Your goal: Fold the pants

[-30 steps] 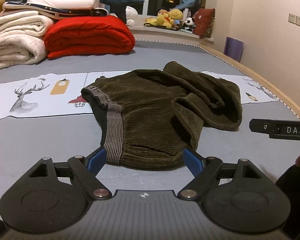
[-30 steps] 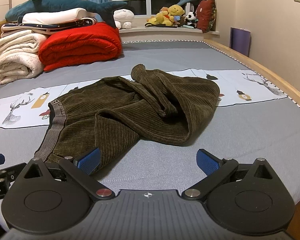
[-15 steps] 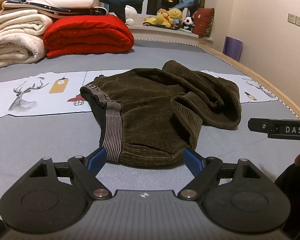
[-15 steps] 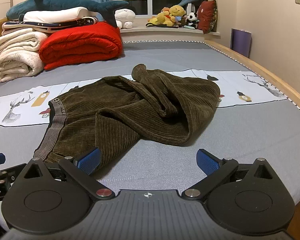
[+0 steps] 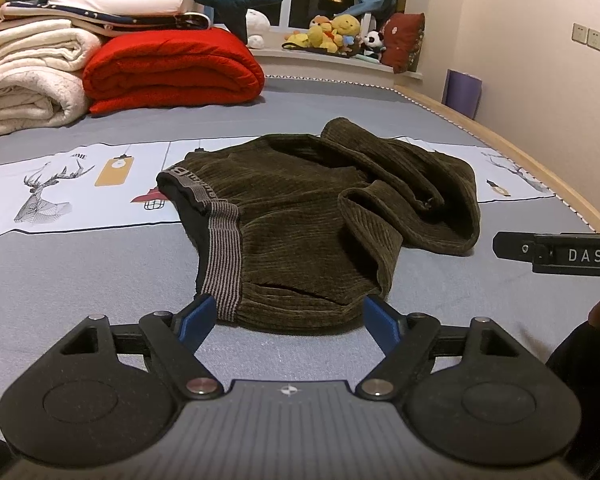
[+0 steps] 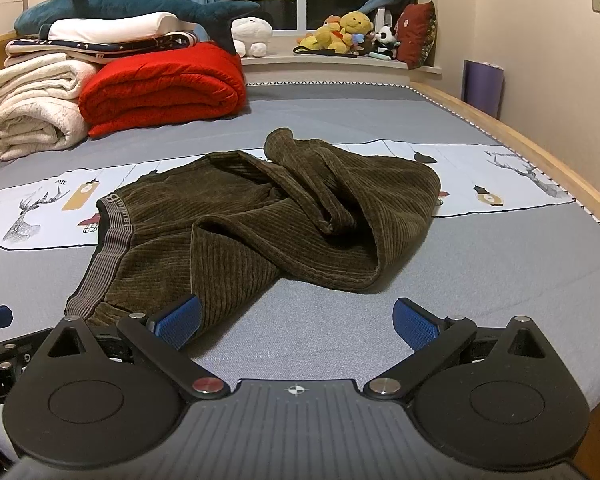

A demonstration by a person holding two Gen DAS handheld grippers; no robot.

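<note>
Bedroom setup, shot low over a bed (image 5: 100, 272) with a grey sheet and a white printed strip running across it, deer drawings and little lanterns on it. Olive corduroy pants (image 5: 324, 216) are lying crumpled in the middle of that sheet, partly over the strip, with the grey striped waistband (image 5: 224, 256) facing the near-left side and the legs bunched up in a heap on the far right.

At the far left of the bed sits a rolled red blanket (image 5: 172, 68), beside a stack of cream blankets (image 5: 28, 76), with folded white bedding and a big blue shark plush (image 6: 140, 4) piled on top. Behind that is a window sill with stuffed toys (image 6: 348, 32) and a red cushion (image 6: 416, 34), blue curtains above. Wooden bed edge (image 6: 540, 152) runs along the right side, then a pale wall with switches and a purple thing leaning against it.

Left gripper (image 5: 288, 314) is right at the near hem of the pants, blue pads on either side of the waist end, jaws wide apart after just easing inward a touch, the cloth lies between them but isn't pinched. Right gripper (image 6: 296, 320) is also spread wide over bare sheet, its left pad just at the pants' edge, gripping nothing. A bit of a hand shows at the right edge of the left view.
</note>
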